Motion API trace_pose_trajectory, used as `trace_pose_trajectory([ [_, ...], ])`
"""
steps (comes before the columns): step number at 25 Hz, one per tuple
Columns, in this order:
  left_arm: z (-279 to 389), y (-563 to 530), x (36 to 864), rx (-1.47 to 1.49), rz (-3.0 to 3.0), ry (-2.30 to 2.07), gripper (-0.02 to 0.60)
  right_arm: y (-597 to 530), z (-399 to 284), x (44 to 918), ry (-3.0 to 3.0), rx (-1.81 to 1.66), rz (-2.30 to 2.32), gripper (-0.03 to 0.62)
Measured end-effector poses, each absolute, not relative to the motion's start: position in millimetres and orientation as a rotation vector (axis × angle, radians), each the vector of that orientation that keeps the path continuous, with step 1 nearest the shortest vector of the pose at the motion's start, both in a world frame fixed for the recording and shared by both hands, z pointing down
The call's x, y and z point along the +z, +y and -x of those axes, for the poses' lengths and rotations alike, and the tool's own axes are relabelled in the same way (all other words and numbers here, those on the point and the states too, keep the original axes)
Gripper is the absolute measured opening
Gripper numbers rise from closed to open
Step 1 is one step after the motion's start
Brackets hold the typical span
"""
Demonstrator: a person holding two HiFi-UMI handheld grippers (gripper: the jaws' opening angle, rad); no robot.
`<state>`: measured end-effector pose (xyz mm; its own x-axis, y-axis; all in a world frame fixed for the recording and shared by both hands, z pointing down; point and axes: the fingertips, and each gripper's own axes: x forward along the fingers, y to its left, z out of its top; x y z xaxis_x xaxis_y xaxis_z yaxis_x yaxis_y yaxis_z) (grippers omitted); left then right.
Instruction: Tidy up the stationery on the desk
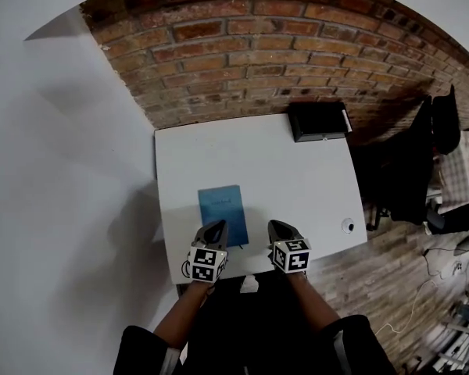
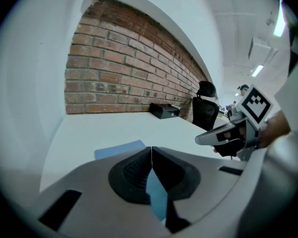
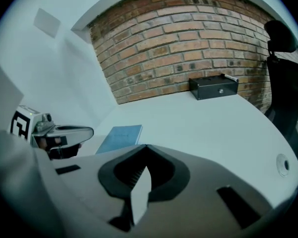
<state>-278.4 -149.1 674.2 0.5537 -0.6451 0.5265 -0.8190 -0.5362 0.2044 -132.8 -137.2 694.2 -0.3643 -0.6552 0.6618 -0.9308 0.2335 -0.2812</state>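
Hovering at the near edge of the desk point(image 1: 297, 178), you hold both tools clenched on nothing. The left tool point(image 1: 216, 230) is over the near end of the notebook point(image 1: 222, 209), and the right tool point(image 1: 281, 230) is beside it over bare desk. The notebook lies flat near the front, well apart from the box point(image 1: 319, 121) at the far corner by the wall. It looks like the one loose item on the desk, and it isn't picked up yet.
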Motion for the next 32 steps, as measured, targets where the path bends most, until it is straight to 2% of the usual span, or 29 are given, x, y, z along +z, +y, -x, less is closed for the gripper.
trace_pose_trajectory([
  [9, 252.8, -126.3, 667.9, 0.556, -2.368, -1.185, 0.017, -97.2, 78.1, 689.5, -2.095, 0.9, -1.491, 0.021],
  [17, 231.9, -90.3, 669.7, 0.579, -2.316, -1.244, 0.018, -56.0, 64.7, 695.7, -2.217, 0.616, -1.132, 0.023],
  [32, 211.9, -19.9, 673.6, 0.588, -2.197, -1.375, 0.018, -10.3, 44.3, 721.7, -2.262, 0.281, -0.779, 0.042],
])
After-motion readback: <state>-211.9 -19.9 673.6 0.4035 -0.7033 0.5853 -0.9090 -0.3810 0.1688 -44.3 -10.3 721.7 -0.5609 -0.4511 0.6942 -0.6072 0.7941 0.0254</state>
